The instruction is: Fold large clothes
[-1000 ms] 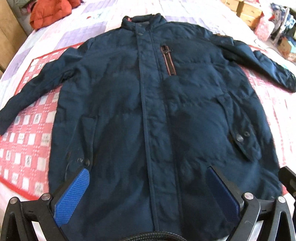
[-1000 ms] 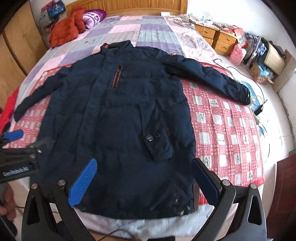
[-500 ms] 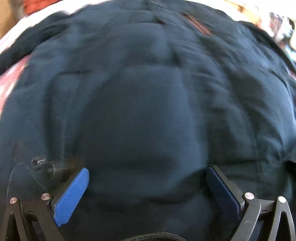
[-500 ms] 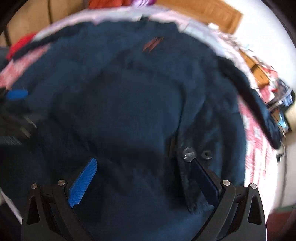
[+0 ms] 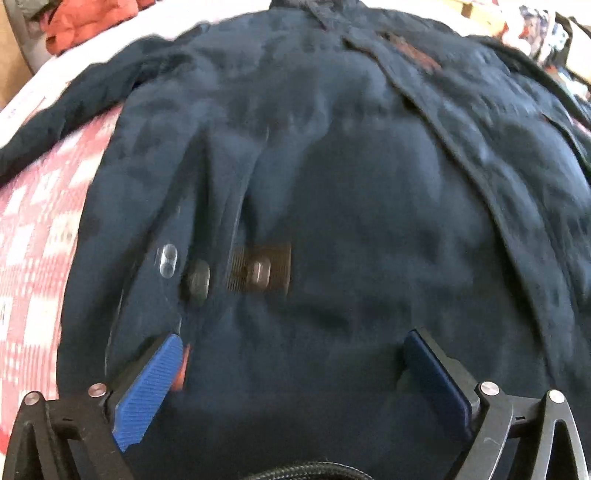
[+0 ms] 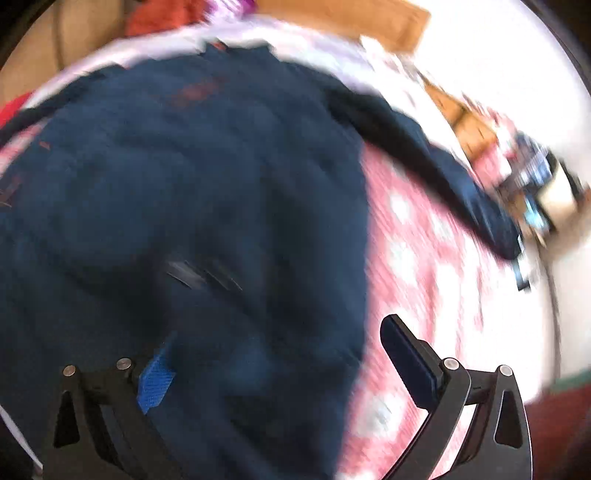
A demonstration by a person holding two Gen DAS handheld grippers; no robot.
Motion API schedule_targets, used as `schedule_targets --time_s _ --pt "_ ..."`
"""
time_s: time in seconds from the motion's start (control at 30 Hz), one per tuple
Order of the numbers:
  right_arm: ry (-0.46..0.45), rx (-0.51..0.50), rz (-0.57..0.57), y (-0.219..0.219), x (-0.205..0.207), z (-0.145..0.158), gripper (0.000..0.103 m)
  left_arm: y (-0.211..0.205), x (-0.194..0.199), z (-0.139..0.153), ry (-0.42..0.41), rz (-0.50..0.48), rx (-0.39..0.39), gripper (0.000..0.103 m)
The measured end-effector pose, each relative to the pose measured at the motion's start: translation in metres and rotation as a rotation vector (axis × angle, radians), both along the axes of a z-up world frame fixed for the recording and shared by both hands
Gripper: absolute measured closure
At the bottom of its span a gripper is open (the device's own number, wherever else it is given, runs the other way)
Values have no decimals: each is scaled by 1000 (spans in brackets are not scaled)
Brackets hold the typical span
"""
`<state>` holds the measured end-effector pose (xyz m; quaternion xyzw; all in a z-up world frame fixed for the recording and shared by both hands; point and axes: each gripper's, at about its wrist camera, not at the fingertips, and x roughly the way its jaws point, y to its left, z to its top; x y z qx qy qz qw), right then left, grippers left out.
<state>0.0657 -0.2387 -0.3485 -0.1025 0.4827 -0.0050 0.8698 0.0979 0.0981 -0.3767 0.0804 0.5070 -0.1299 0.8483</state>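
Navy jacket lay spread front-up on the bed, over a red checked blanket, sleeves out toward the bed's sides, ready for folding. Left claw hung wide over its hem area; right claw, also wide, straddled the jacket's side edge, probably to grasp it.

A red and white checked blanket covers the bed. At the far left corner of the bed lies an orange-red garment. A wooden headboard stands at the far edge. Blurred clutter is beside the bed's right edge.
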Motion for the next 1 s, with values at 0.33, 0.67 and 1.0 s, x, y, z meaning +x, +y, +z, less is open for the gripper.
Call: schedule_targets --time_s 0.33,0.67,1.0 --pt "100 90 191 88 143 -47 0 -17 124 -19 -14 92 -52 0" --pt "109 37 -118 -62 159 -48 0 51 138 -12 -28 158 -8 0" --pt "53 88 256 84 290 -45 0 -58 287 -19 -3 106 -139 0"
